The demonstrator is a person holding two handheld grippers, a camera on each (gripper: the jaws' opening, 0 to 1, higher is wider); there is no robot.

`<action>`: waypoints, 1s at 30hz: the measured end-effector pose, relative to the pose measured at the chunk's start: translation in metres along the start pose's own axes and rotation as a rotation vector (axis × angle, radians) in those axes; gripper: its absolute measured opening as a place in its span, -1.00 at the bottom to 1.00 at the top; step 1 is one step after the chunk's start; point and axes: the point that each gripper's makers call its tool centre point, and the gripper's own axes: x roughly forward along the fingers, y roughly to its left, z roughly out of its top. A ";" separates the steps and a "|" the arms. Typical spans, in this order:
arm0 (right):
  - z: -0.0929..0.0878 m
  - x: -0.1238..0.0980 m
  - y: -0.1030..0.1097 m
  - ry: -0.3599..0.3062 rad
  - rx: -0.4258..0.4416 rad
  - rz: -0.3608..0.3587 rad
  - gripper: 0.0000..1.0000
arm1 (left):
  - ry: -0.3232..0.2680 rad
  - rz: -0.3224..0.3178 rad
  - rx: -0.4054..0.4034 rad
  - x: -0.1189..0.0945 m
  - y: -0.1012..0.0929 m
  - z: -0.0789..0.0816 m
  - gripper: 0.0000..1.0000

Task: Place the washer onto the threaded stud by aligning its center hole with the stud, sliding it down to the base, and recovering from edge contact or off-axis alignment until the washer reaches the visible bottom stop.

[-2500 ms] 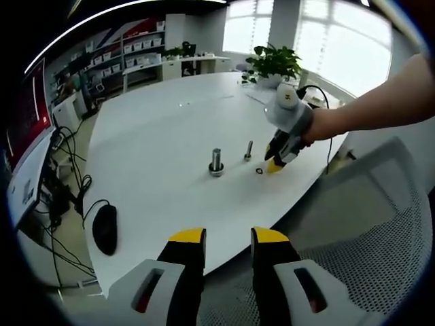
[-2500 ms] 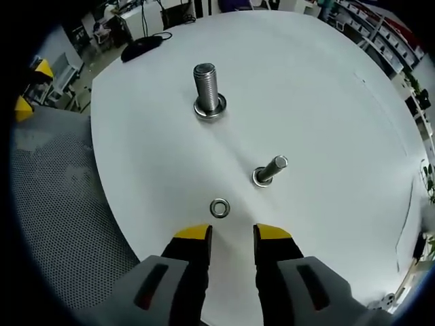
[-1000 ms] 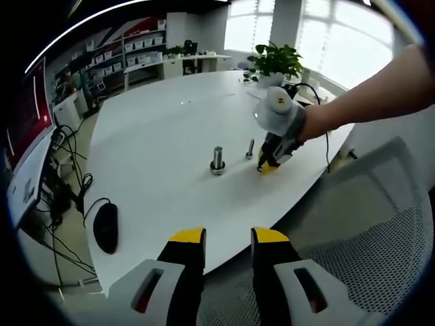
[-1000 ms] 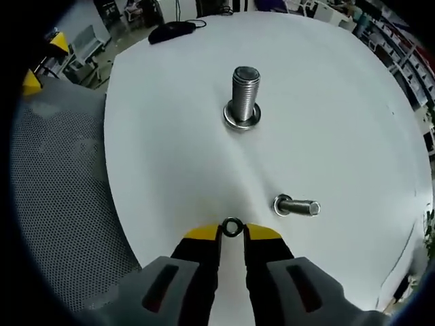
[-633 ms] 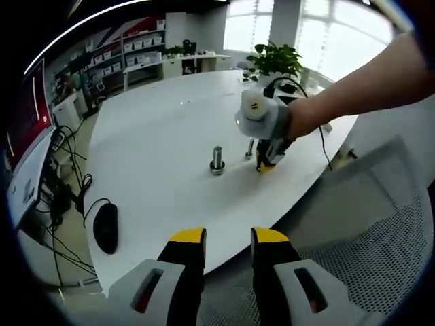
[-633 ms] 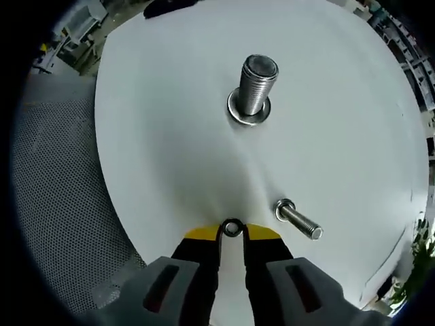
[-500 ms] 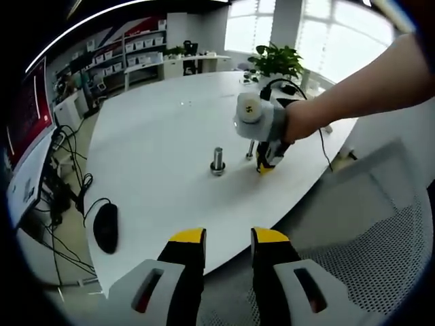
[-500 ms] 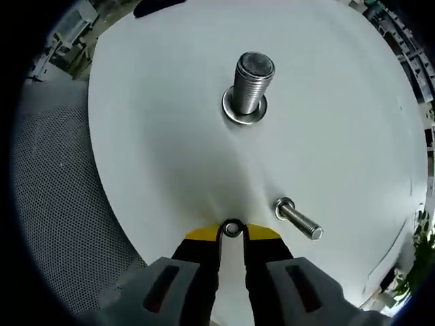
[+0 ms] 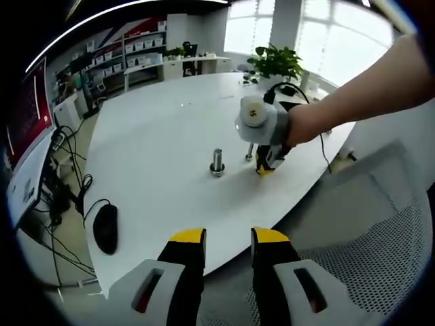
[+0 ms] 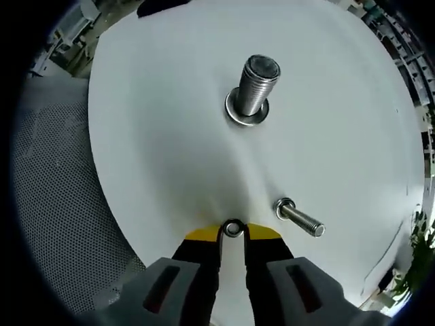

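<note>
The right tongs (image 10: 233, 234) point steeply down at the white counter (image 10: 170, 122), clenched on the washer (image 10: 233, 228) just beside the thin stud (image 10: 299, 219); the thick stud (image 10: 255, 88) stands farther off. In the left gripper view, the left tongs (image 9: 228, 238) hang released off the counter's edge, near a mouse (image 9: 105, 228).

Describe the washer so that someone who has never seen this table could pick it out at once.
On the white table, look just in front of the thin stud, nearer than the thick stud. The washer is a small dark metal ring pinched between the yellow tips of the right gripper. Unlike the studs, it is flat, has a hole, and is gripped.
</note>
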 end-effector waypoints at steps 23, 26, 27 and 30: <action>-0.003 -0.003 -0.004 -0.258 0.181 -0.016 -0.72 | 0.012 0.005 0.018 0.001 0.000 -0.001 -0.52; -0.003 -0.003 -0.004 -0.272 0.189 -0.013 -0.73 | 0.016 0.004 0.019 0.001 -0.001 -0.002 -0.52; -0.003 -0.003 -0.005 -0.273 0.193 -0.009 -0.73 | 0.017 0.004 0.019 0.001 0.000 -0.002 -0.52; -0.002 -0.007 -0.007 -0.285 0.198 -0.013 -0.73 | 0.019 0.002 0.019 0.002 0.000 -0.002 -0.52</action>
